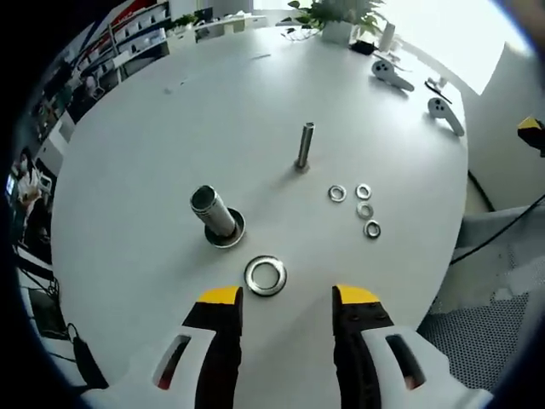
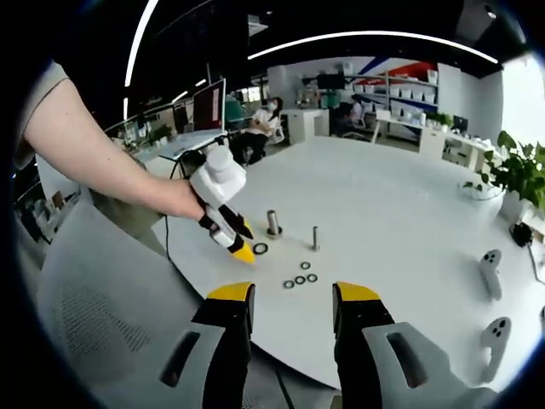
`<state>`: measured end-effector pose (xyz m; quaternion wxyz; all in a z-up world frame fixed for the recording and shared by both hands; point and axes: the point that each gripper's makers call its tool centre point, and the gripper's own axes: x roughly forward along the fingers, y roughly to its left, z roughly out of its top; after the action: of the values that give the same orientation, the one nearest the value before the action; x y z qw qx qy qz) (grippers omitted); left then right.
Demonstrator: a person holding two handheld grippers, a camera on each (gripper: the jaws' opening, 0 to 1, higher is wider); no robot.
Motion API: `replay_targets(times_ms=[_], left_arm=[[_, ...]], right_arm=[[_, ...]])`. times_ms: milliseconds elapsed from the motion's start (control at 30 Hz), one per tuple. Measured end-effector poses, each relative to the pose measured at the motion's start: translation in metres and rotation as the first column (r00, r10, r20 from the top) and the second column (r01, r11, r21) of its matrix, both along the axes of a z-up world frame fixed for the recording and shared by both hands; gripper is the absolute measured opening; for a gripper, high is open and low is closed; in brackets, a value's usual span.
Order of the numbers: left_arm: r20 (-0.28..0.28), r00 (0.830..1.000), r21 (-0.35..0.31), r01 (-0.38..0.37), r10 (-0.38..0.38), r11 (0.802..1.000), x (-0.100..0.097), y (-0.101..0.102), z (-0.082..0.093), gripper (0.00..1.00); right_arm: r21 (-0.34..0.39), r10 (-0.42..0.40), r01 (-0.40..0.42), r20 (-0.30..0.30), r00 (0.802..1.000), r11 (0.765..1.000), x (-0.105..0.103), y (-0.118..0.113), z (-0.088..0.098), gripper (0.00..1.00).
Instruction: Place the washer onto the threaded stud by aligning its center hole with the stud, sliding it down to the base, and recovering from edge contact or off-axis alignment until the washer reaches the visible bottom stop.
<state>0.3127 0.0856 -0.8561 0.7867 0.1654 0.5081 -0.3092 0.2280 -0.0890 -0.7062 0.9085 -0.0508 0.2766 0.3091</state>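
A large steel washer (image 1: 265, 275) lies flat on the white table (image 1: 153, 153), just ahead of my open left gripper (image 1: 288, 296). Behind it stands a thick stud (image 1: 215, 213) on a round base. A thinner threaded stud (image 1: 304, 146) stands farther back, with several small washers (image 1: 364, 209) to its right. In the right gripper view my right gripper (image 2: 293, 291) is open and empty, held back from the table edge. There the left gripper (image 2: 240, 249), held by a person's hand, hovers beside the large washer (image 2: 260, 248), with the thick stud (image 2: 273, 223), thin stud (image 2: 315, 238) and small washers (image 2: 300, 276) nearby.
Two white controllers (image 1: 392, 74) and a potted plant (image 1: 336, 17) sit at the table's far side. A grey mesh chair (image 1: 477, 315) stands at the near right edge. In the right gripper view, controllers (image 2: 490, 271) lie to the right, and people sit at desks behind.
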Motion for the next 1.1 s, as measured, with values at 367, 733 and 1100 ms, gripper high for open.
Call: replay_targets(times_ms=[367,733,1100], left_arm=[[0.016,0.999,-0.006,-0.028,0.028,1.0,0.003,0.003,0.006,0.4],[0.009,0.997,-0.027,-0.076,0.076,0.997,0.0,0.003,0.004,0.42],[-0.007,0.999,0.001,-0.051,0.051,0.999,-0.005,0.005,0.01,0.45]], right_arm=[[0.004,0.01,-0.01,0.002,1.0,1.0,0.0,0.002,0.0,0.39],[-0.001,0.022,-0.022,-0.004,1.0,1.0,-0.001,0.003,-0.001,0.38],[0.022,-0.006,0.006,0.017,1.0,1.0,0.002,0.0,0.004,0.38]])
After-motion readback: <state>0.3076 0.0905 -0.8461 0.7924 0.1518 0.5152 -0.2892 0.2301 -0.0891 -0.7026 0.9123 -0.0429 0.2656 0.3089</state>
